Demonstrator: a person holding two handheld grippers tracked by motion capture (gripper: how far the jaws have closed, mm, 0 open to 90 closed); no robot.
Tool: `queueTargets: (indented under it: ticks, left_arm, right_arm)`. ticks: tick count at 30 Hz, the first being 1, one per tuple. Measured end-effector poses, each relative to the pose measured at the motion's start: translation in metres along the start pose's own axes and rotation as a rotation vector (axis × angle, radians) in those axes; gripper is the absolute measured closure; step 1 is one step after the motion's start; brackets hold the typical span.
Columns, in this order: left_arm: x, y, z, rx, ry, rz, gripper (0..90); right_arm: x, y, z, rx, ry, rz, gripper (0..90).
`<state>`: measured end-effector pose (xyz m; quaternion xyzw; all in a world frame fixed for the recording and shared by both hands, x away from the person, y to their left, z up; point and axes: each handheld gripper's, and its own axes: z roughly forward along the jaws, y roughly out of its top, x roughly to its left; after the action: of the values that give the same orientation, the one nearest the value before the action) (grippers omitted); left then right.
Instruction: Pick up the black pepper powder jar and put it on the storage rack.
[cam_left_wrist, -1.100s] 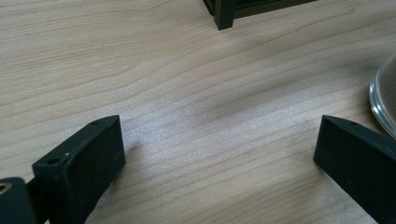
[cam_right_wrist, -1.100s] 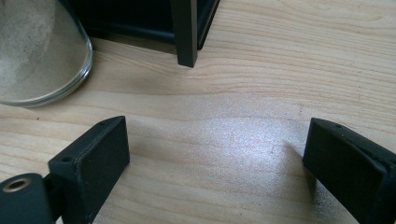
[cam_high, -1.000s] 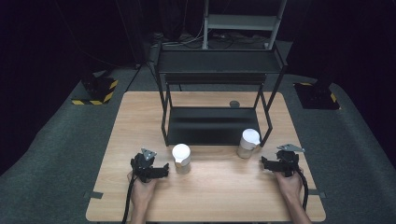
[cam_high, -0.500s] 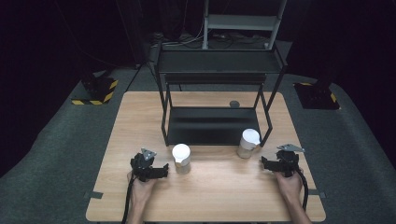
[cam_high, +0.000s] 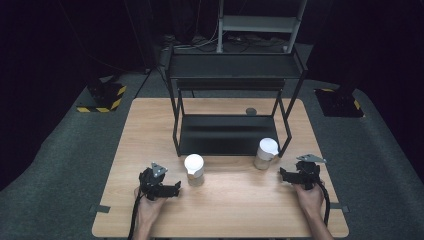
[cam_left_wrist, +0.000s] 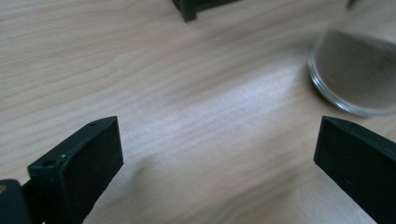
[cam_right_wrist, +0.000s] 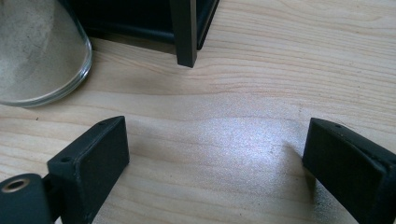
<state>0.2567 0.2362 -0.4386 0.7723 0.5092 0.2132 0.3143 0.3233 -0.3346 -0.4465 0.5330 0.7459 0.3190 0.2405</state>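
Low on the surface (cam_high: 225, 210), at the bottom of the high view, both my grippers rest where they were a second ago; nothing has shifted, so I judge no grasp has begun. My left gripper (cam_high: 172, 189) has its jaws spread wide with bare wood between them, and the left jar (cam_high: 194, 170) stands just beside it, toward the centre. My right gripper (cam_high: 284, 175) is likewise wide apart and empty, near the right jar (cam_high: 265, 153), which stands by the rack (cam_high: 232, 135) leg. Each gripper view cuts its jar off at a frame edge: a blurred glass base (cam_left_wrist: 355, 74) at upper right, another (cam_right_wrist: 39, 56) at upper left. Their contents look sandy, perhaps a powder; I can't tell for certain.
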Motion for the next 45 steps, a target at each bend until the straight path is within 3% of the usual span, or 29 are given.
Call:
queueTargets:
  ticks: [7,11,17,26,31,36,41,45]
  left_arm:
    - [-0.003,-0.008,-0.004,-0.011,-0.047,0.007,2.0]
    - [-0.005,-0.009,-0.003,-0.024,-0.103,0.007,2.4]
    - [-0.012,-0.008,0.001,-0.044,-0.132,0.016,3.1]
    - [-0.024,-0.002,0.006,-0.093,-0.155,0.021,5.9]
    - [-0.031,0.001,0.008,-0.115,-0.143,0.031,7.6]
    - [-0.038,0.003,0.008,-0.159,-0.138,0.016,9.8]
    - [-0.042,0.009,0.011,-0.172,-0.150,-0.022,12.4]
    - [-0.048,0.012,0.014,-0.187,-0.135,-0.022,15.4]
  right_arm:
    - [0.000,0.000,0.000,0.000,0.000,0.000,6.5]
    - [0.000,0.000,0.000,0.000,0.000,0.000,6.5]
    - [0.000,0.000,0.000,0.000,0.000,0.000,6.5]
    - [0.000,0.000,0.000,0.000,0.000,0.000,6.5]
    - [0.000,0.000,0.000,0.000,0.000,0.000,6.5]
    - [0.000,0.000,0.000,0.000,0.000,0.000,6.5]
    - [0.000,0.000,0.000,0.000,0.000,0.000,6.5]
    - [0.000,0.000,0.000,0.000,0.000,0.000,6.5]
